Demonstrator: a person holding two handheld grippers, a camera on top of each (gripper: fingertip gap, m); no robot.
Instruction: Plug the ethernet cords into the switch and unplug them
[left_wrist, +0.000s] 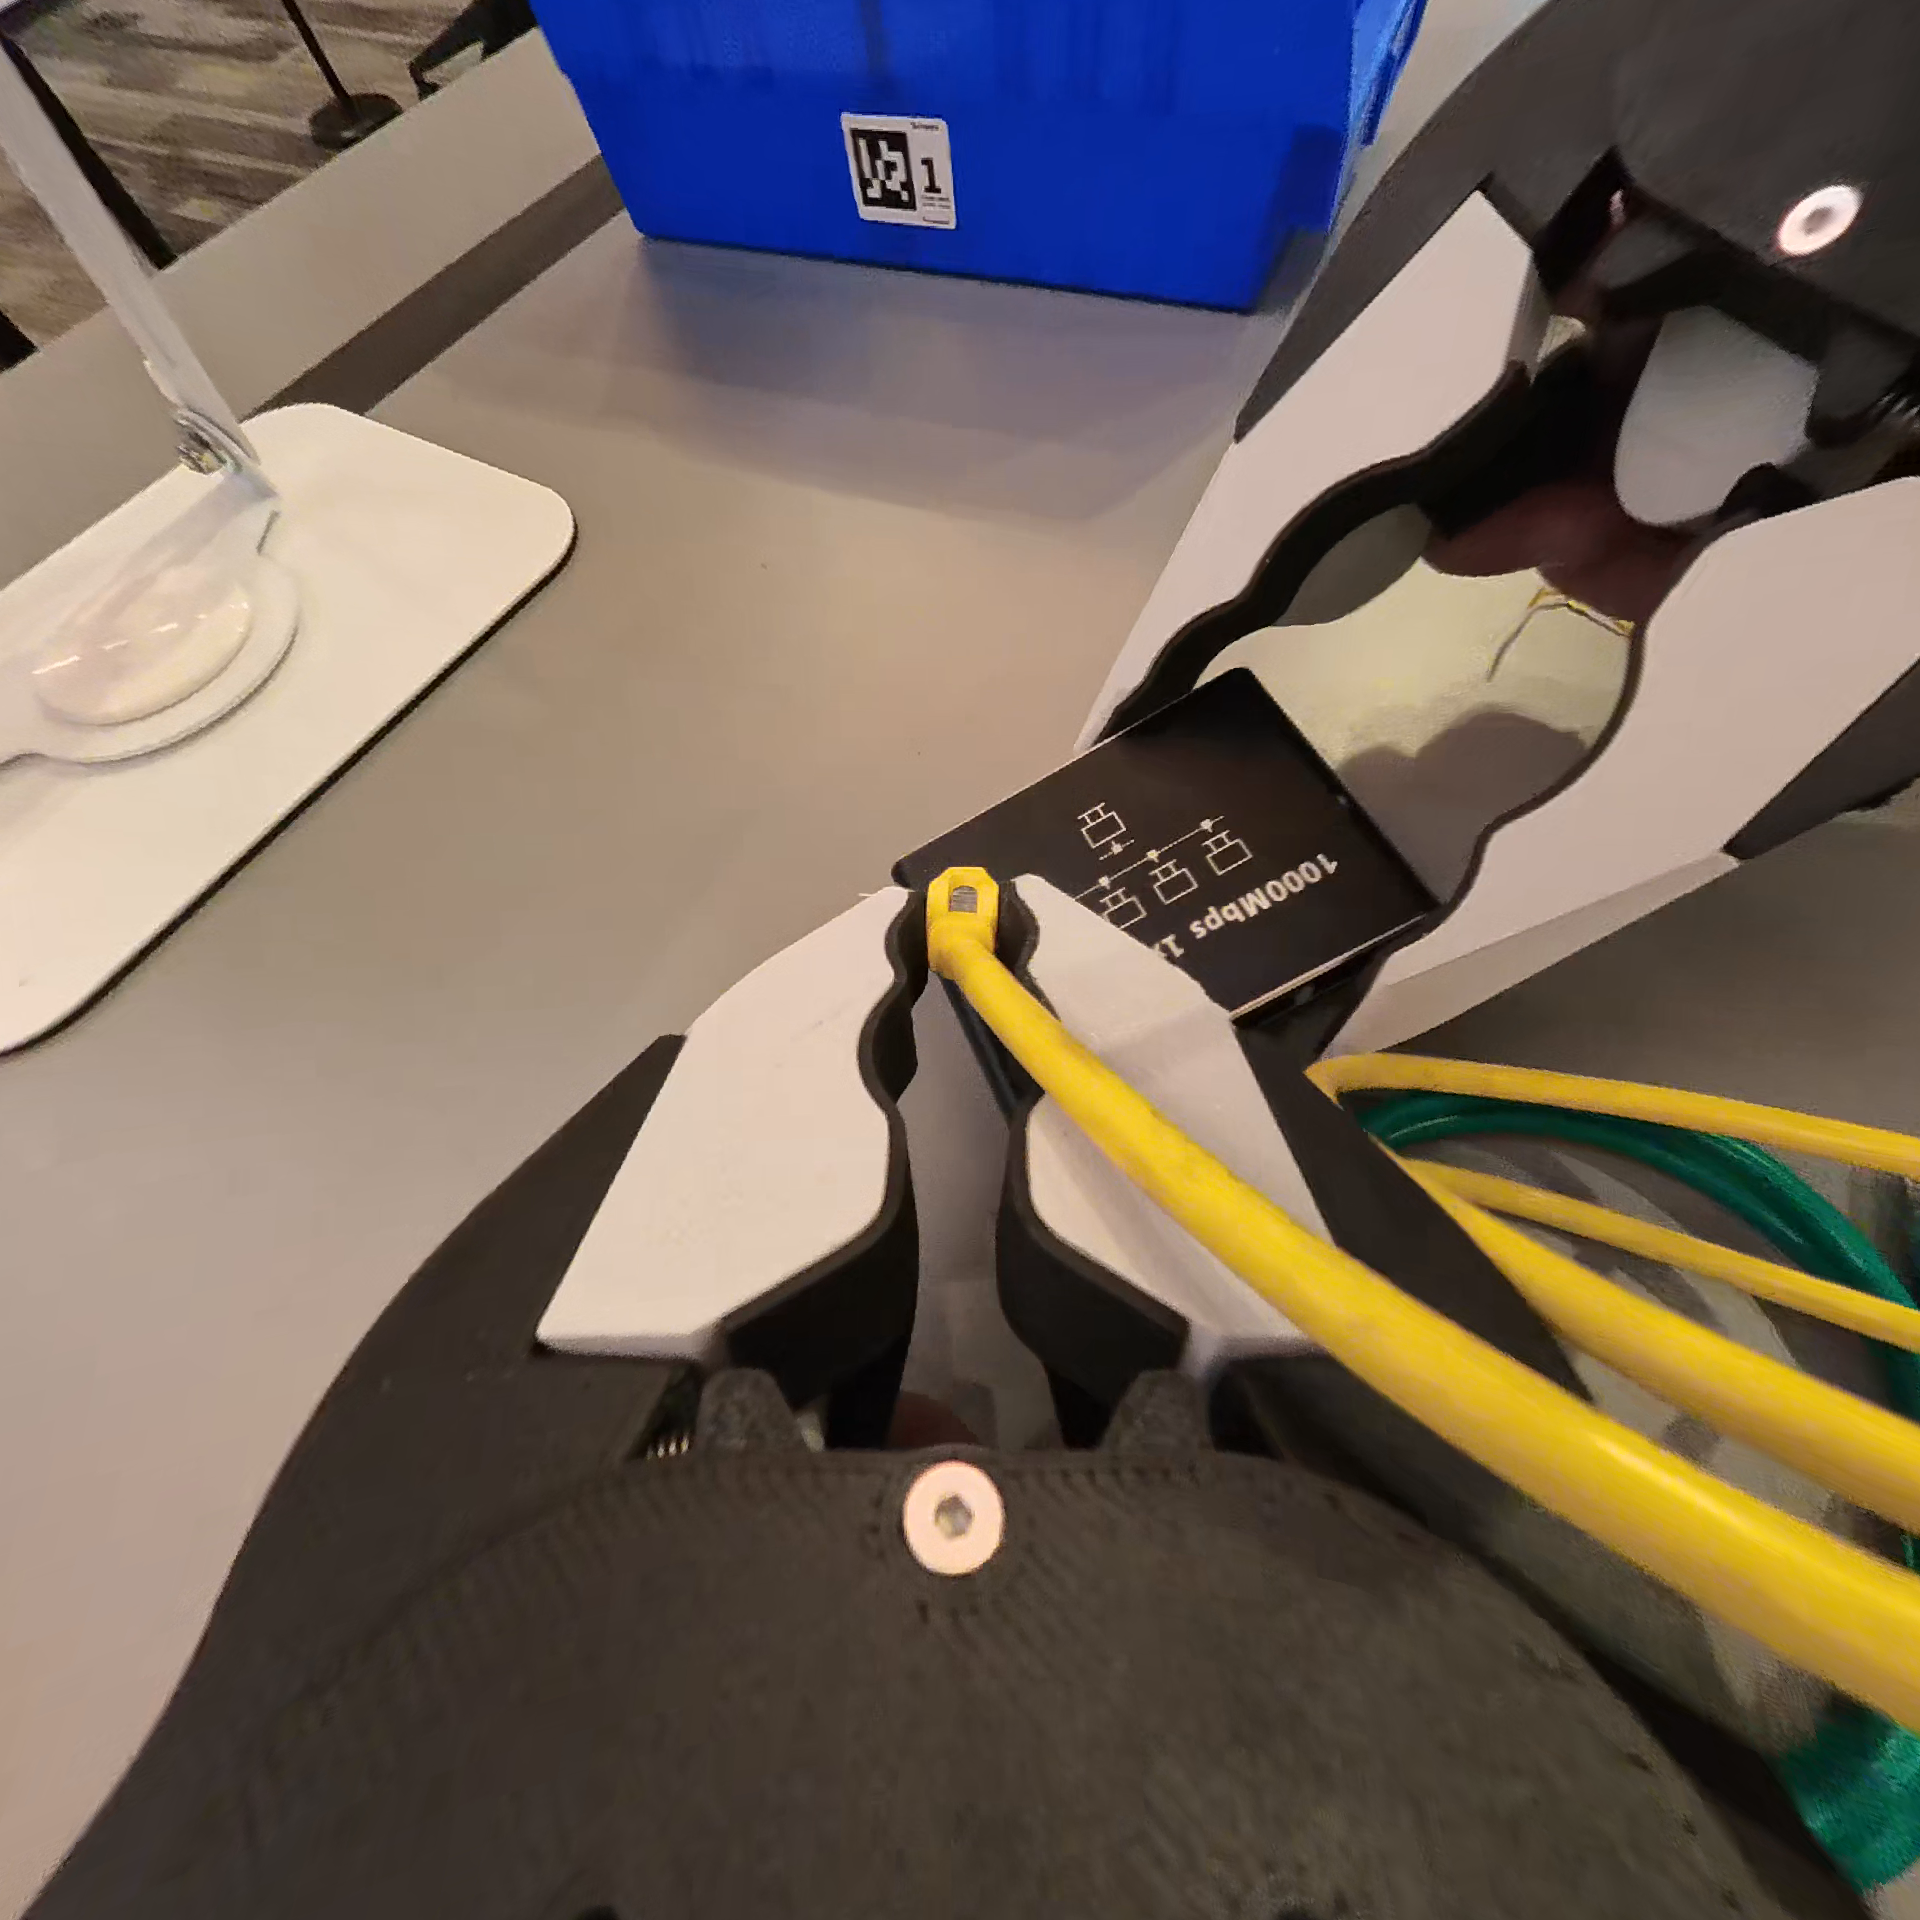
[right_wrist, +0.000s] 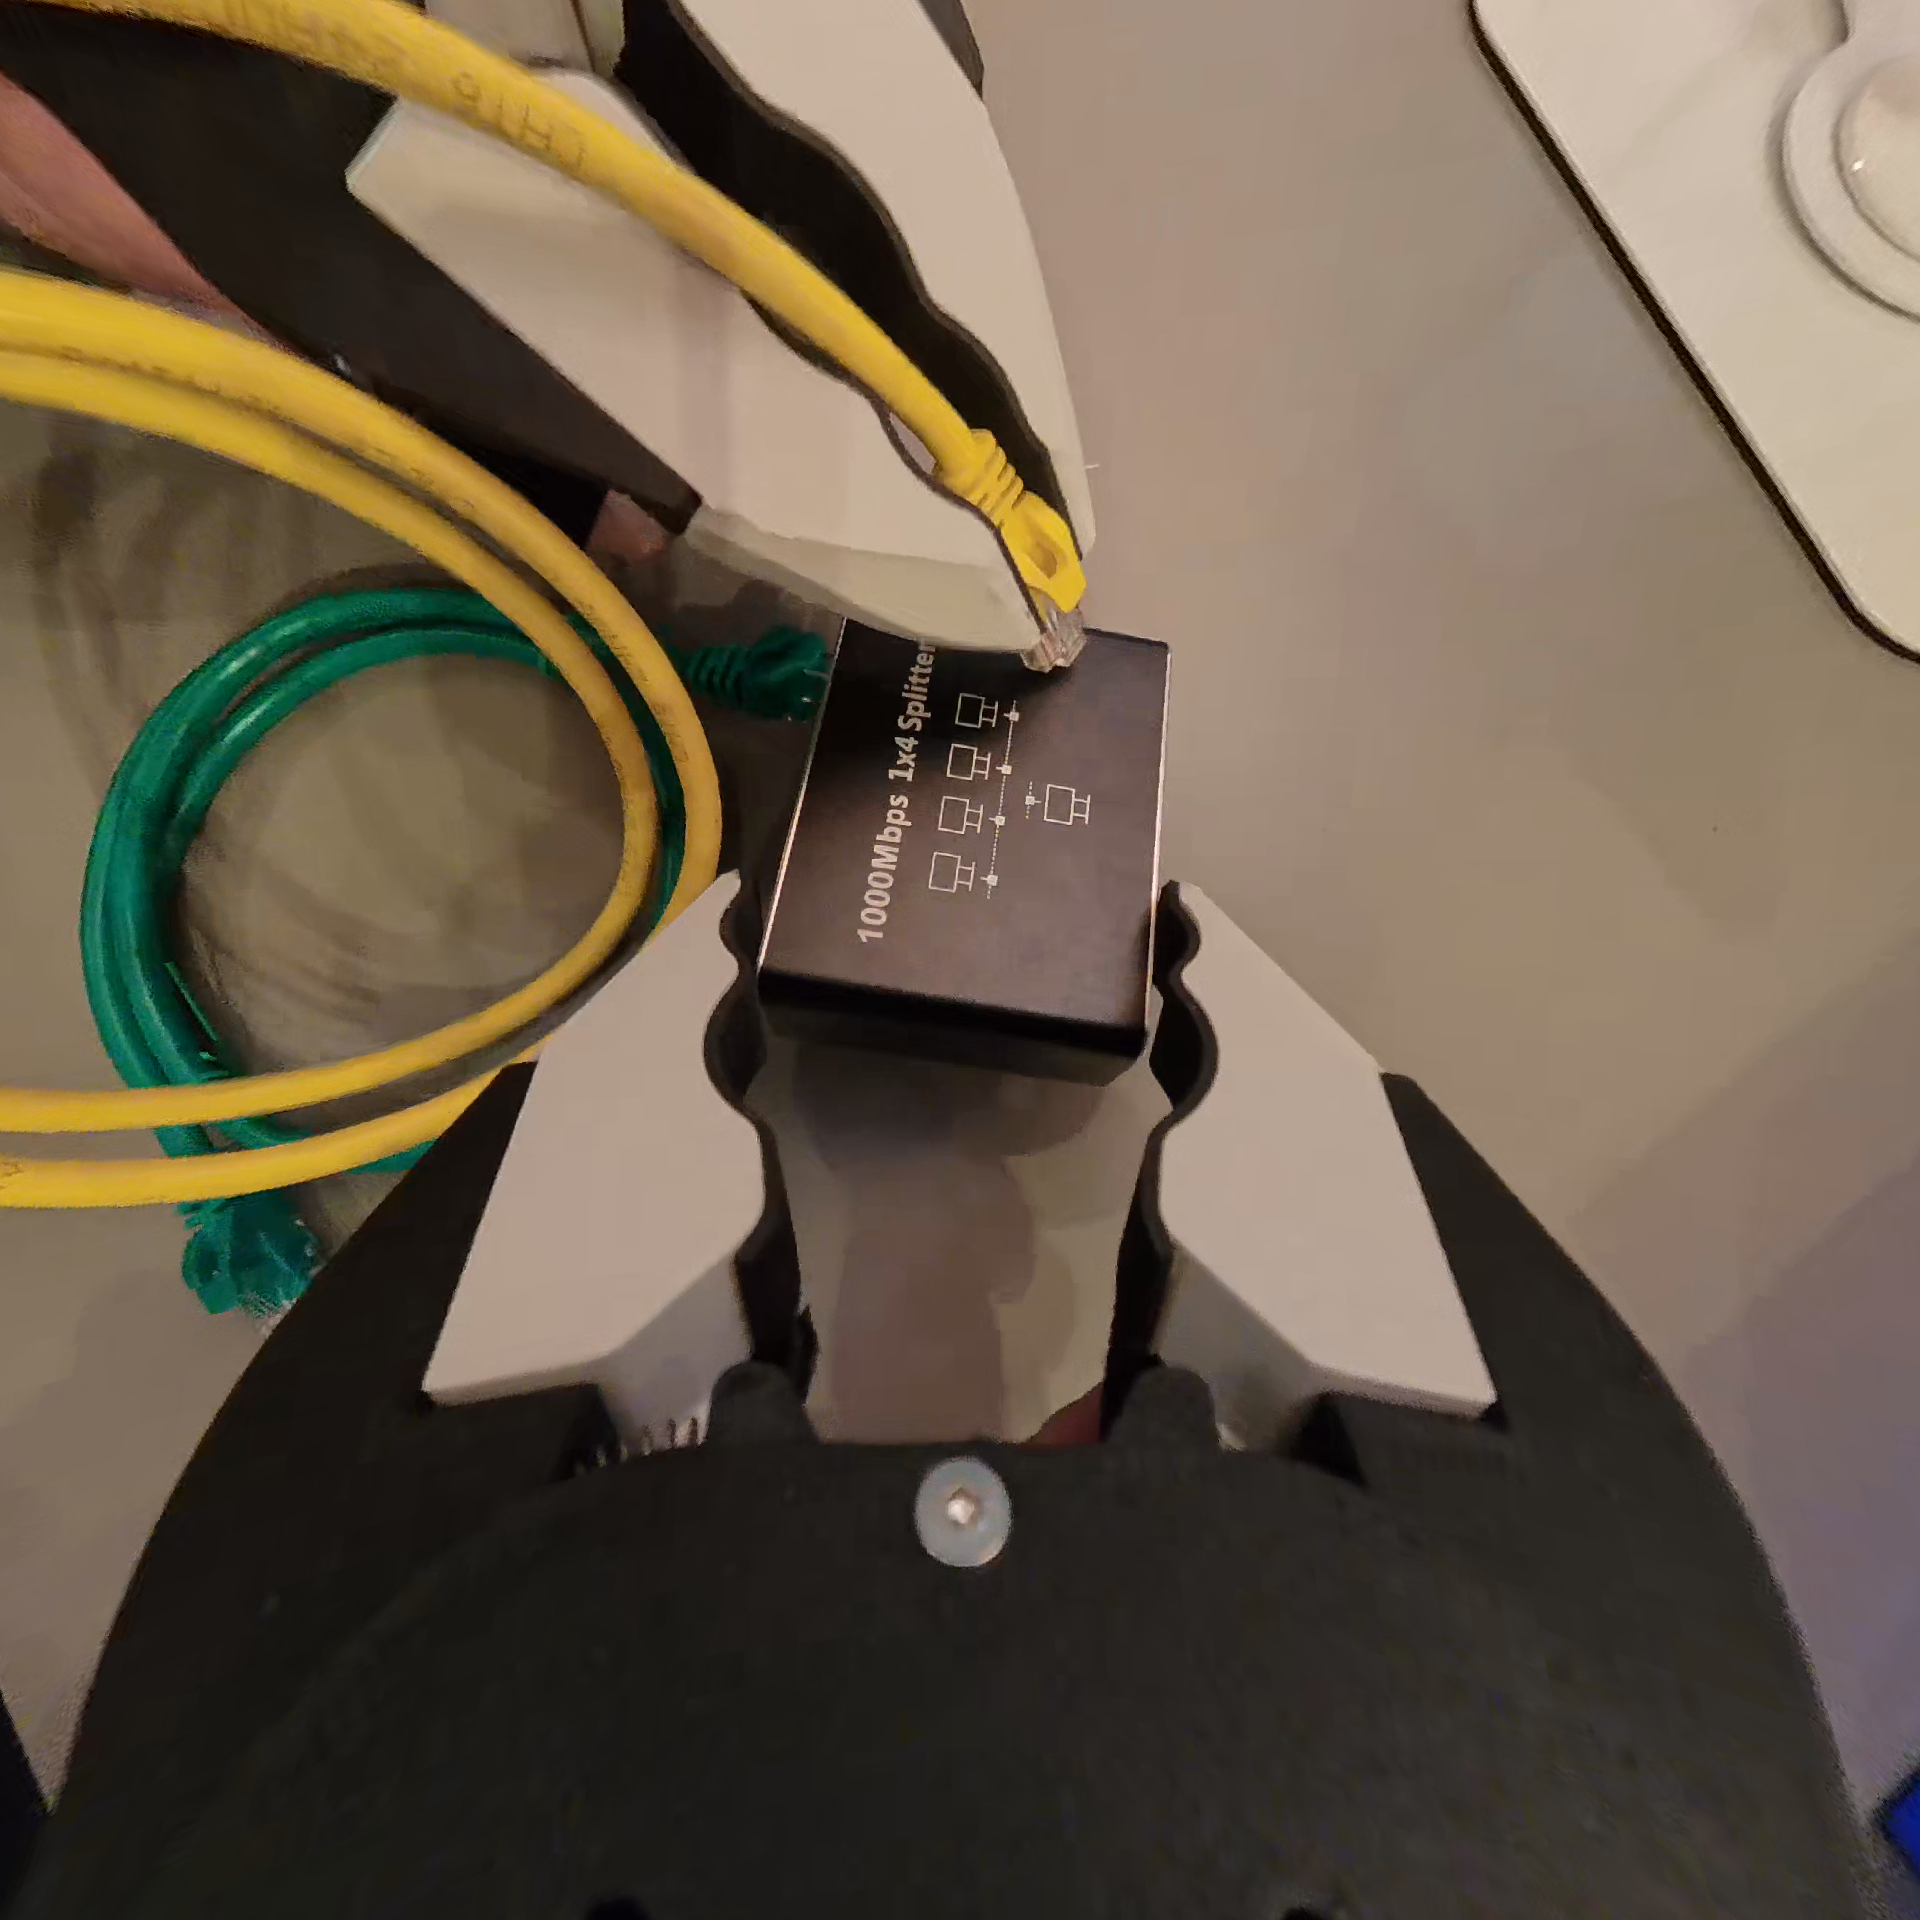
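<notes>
Two hand-held tongs meet over a small black ethernet switch (right_wrist: 966, 842) that rests on a grey table (left_wrist: 644, 623). The right tongs (right_wrist: 951, 935) are clenched on the near end of the switch, one finger pressed to each side. This looks meant to brace the box so it cannot slide when a plug is pushed in.

The left tongs (left_wrist: 961, 914) are clenched on the boot of a yellow ethernet cord (left_wrist: 1247, 1174), just behind its clear plug (right_wrist: 1055, 649). Gripping so close to the tip gives firm control of the plug's angle. The plug hovers at the far top edge of the switch, touching it or nearly so, and is not yet seated in a port. The ports themselves are hidden from both views.

The rest of the yellow cord loops loosely beside the switch. A green ethernet cord (right_wrist: 156, 883) lies coiled within that loop, with one of its plugs close against the side of the switch, where it could crowd the ports. I cannot tell whether it is plugged in.

Farther along the table stand a white monitor base (left_wrist: 312, 623) and a blue bin (left_wrist: 987, 125), both well apart from the work.
</notes>
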